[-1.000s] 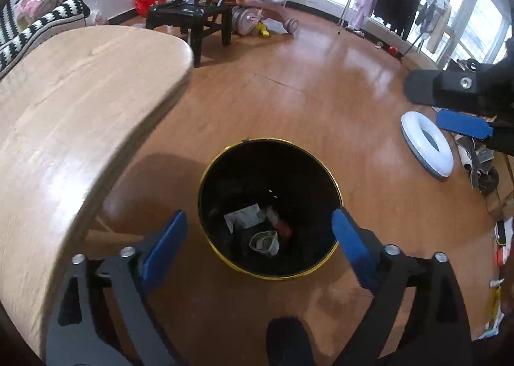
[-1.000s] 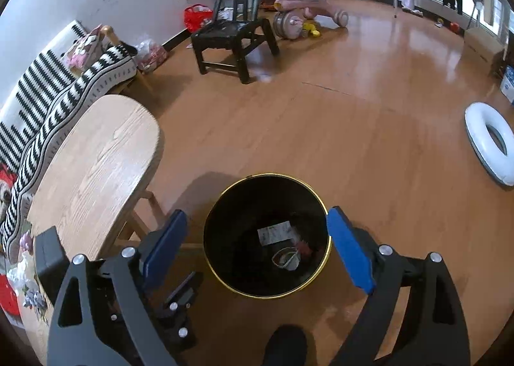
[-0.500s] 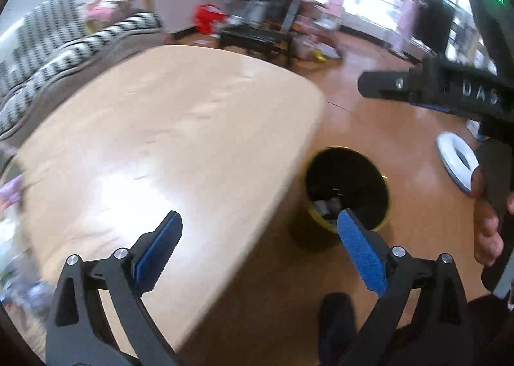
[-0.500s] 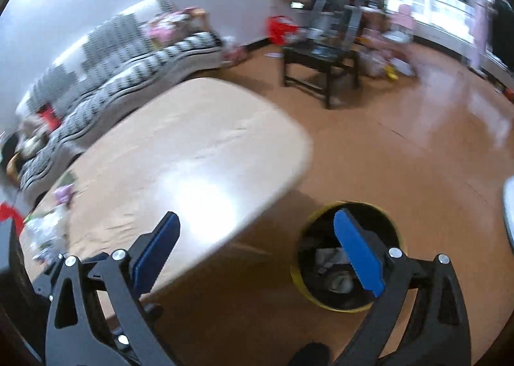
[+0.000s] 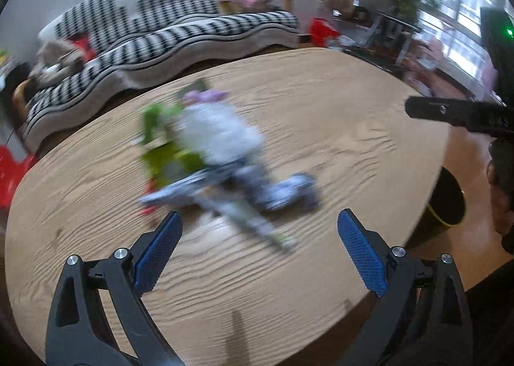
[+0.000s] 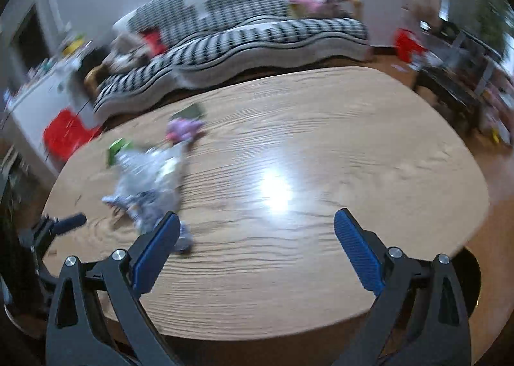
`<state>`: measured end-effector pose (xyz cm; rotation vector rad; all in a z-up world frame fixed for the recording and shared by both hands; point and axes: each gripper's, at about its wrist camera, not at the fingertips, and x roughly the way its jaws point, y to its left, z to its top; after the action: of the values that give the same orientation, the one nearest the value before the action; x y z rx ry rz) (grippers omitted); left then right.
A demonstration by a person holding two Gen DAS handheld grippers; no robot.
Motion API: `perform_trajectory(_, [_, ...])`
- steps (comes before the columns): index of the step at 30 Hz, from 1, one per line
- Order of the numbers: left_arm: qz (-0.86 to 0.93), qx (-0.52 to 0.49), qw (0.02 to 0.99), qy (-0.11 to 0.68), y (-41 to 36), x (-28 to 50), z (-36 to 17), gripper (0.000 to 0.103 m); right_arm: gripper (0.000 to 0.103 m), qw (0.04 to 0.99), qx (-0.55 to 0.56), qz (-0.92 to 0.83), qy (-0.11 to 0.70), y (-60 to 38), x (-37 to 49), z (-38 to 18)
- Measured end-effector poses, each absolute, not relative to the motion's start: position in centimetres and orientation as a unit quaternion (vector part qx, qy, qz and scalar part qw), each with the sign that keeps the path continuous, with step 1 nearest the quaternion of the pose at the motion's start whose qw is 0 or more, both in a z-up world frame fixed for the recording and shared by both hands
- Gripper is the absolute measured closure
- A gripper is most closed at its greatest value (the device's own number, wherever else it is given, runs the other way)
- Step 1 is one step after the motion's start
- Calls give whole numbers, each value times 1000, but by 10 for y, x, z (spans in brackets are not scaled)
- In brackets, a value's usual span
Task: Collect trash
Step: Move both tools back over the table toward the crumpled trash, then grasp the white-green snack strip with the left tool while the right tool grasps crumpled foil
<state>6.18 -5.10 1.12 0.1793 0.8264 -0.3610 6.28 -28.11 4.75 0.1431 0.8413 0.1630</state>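
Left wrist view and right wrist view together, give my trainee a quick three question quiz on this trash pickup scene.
1. True or false: the left gripper is clamped on a piece of trash.
2. Where does the pile of trash lie? A) on the wooden table B) on the striped sofa C) on the floor
3. Fill in: in the left wrist view the black bin stands on the floor past the table's ____ edge.

Key: 1 false, both grippers are open and empty, the right gripper included. 2 A. 3 right.
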Motion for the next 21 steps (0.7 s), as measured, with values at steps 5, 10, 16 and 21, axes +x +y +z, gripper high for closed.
perform_trajectory(5, [-162, 76, 898, 403, -11, 63, 7, 9, 10, 899, 51, 126, 415, -235, 71, 38])
perform_trajectory(10, [-169, 52, 886, 428, -3, 65, -9, 9, 10, 889, 29, 153, 431, -210, 84, 22])
perform_trajectory(16, [-180, 26, 869, 460, -15, 73, -31, 9, 14, 871, -21, 189, 454, -190, 95, -7])
perform_trajectory(21, [-176, 25, 866, 468, -23, 75, -41, 9, 18, 854, -66, 211, 470, -175, 102, -32])
